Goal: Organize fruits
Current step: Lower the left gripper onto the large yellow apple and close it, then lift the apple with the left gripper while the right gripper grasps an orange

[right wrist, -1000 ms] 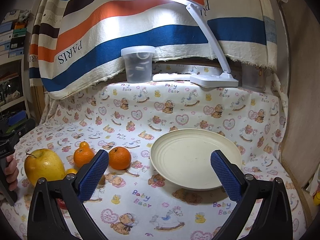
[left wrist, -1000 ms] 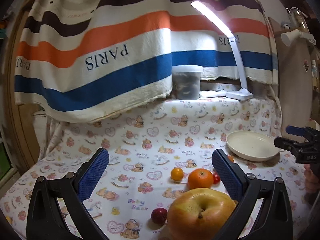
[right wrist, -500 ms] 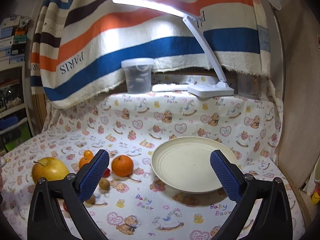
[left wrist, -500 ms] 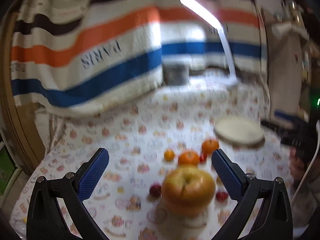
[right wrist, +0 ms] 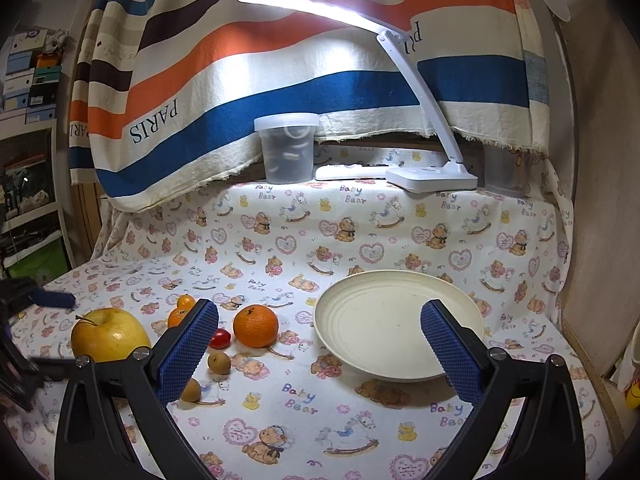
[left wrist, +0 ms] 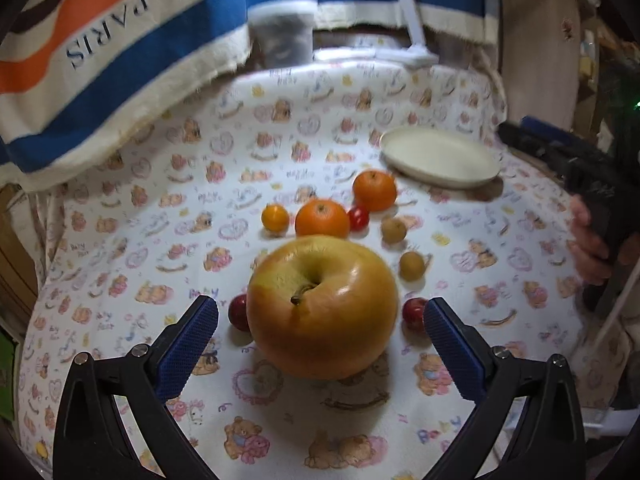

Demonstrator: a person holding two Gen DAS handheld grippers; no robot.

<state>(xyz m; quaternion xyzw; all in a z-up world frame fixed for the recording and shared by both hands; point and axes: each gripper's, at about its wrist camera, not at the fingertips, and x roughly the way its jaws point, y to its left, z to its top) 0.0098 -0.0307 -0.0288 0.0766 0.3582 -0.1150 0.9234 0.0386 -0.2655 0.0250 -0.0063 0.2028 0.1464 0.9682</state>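
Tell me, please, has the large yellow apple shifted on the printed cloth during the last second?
No. In the right wrist view the large yellow apple stays left of the two oranges, just as before; only the cameras moved.

Bear-print tablecloth point(right wrist: 360, 420) under fruit, plate point(right wrist: 396, 324), lamp point(right wrist: 432, 178).

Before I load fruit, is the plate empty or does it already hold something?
Empty: the plate shows only its bare cream surface; all fruit lies on the cloth.

Apple point(left wrist: 322, 306) sat between left tongs' point(left wrist: 321, 322) fingers, not touched. Beyond apple: two oranges point(left wrist: 322, 218), small fruits beside them. Plate point(right wrist: 398, 324) lay between right tongs' point(right wrist: 319, 334) fingers, farther off; fruit cluster left of plate. Tub point(right wrist: 287, 148), lamp point(right wrist: 430, 178) at table's point(right wrist: 280, 396) far edge.
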